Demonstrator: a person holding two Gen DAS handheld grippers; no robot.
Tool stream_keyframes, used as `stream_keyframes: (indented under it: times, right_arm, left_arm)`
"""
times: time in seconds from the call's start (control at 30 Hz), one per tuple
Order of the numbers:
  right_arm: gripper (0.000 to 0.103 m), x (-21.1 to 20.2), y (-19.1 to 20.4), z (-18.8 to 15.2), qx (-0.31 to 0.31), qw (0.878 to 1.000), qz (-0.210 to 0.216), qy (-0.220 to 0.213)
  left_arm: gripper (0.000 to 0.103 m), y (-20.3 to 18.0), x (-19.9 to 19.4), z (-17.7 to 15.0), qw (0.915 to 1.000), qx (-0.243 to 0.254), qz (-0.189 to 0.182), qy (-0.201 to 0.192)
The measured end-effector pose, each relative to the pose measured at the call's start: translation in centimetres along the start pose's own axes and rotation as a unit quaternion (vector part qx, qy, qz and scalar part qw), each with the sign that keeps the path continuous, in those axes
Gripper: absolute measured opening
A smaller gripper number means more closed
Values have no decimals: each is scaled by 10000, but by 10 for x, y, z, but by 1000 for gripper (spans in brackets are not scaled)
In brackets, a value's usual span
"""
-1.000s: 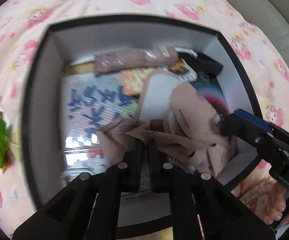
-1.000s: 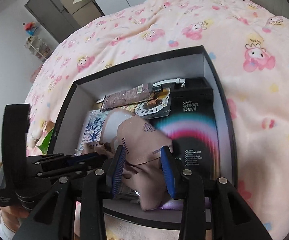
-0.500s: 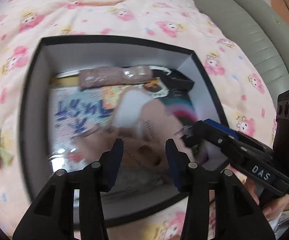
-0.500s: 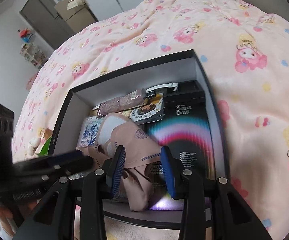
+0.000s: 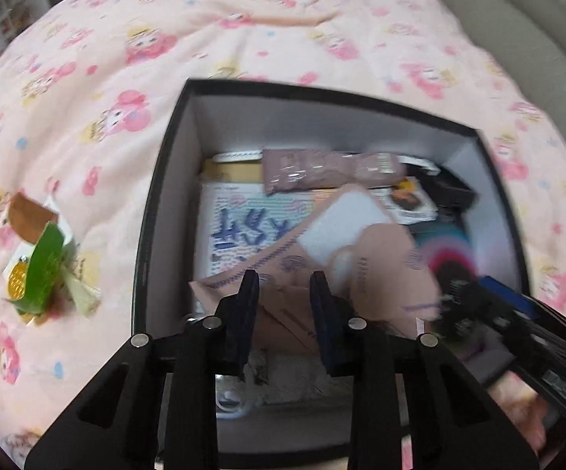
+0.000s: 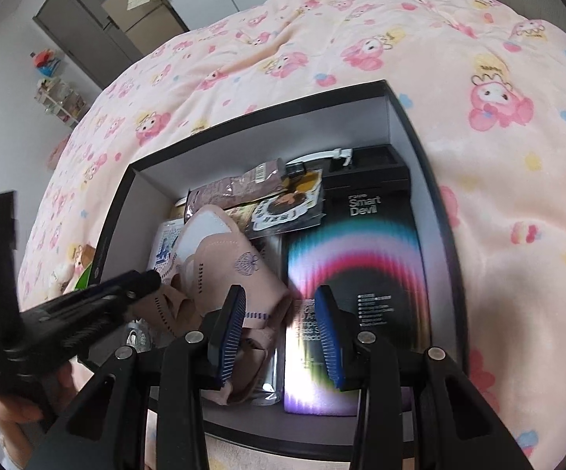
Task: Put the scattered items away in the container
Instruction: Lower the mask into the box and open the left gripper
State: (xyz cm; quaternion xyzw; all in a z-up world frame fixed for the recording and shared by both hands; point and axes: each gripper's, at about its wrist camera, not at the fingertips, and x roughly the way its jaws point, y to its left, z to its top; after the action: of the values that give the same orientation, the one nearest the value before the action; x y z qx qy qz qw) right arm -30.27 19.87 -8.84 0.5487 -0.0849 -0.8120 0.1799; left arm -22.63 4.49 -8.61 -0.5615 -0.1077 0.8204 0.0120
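A black box with grey inner walls sits on the pink bed; it also shows in the right wrist view. Inside lie pink face masks, a brown packet, a card with blue writing and a black "Smart Devil" package. My left gripper is open and empty above the masks. My right gripper is open and empty over the box's near part. A green and yellow wrapper pile lies on the bed left of the box.
The pink cartoon-print blanket surrounds the box. A grey padded edge lies at the far right. A cabinet and small shelf stand at the far wall.
My left gripper opened and let go of the pink mask, which now lies in the box. The left gripper drew back and swung left. The right gripper stayed open over the box.
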Motion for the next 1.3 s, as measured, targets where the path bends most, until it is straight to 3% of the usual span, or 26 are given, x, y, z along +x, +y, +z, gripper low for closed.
stream_keyframes:
  times: [0.1,0.17,0.27,0.3,0.33,0.4,0.6,0.67,0.77,0.87,0.93,1.03,1.17,1.3]
  right_arm:
    - [33,2,6,-3,-138,9999,-7,58]
    - [33,5,8,-4,-211,9997,-76,108]
    - [33,10,9,-5,-236,9995,-111,186]
    - [33,10,9,-4,-236,9995,-100,198]
    - [33,11,9,-4,-229,9995,-97,211]
    - [33,11,8,-3,-206,9995,-99,211]
    - [33,-7,11,0,-442,9959,-717,-337]
    - [33,-7,10,0,-430,9967,-624,-297]
    - [33,2,6,-1,-272,9992,-276,22]
    - [33,11,7,-3,-222,9994,-123,233]
    - [33,16,11,-5,-319,9989,-162,303]
    - [33,23,18,-6,-479,9978,-128,432]
    - [33,35,24,-11,-563,9955,171,747]
    - [33,51,26,-15,-544,9929,131,1050]
  left_arm:
    - [28,-15,0,-9,9965,538,-587,267]
    - [28,-19,6,-14,9932,809,-665,512]
    - [28,-9,19,-8,9950,746,439,490]
    - [27,-1,20,-5,9954,561,596,507]
    - [23,8,19,-1,9970,310,470,531]
    - [28,10,12,1,9987,150,110,483]
    - [29,-26,12,-11,9923,962,-660,426]
    - [29,-32,19,-13,9924,1003,-565,424]
    - [29,-24,36,-3,9953,635,-241,689]
    - [29,-14,39,9,9949,471,597,657]
    - [29,-7,35,14,9949,379,736,575]
    - [29,1,20,15,9988,199,159,424]
    - [33,-6,15,6,9968,429,-450,497]
    - [33,1,30,-5,9950,336,-522,787]
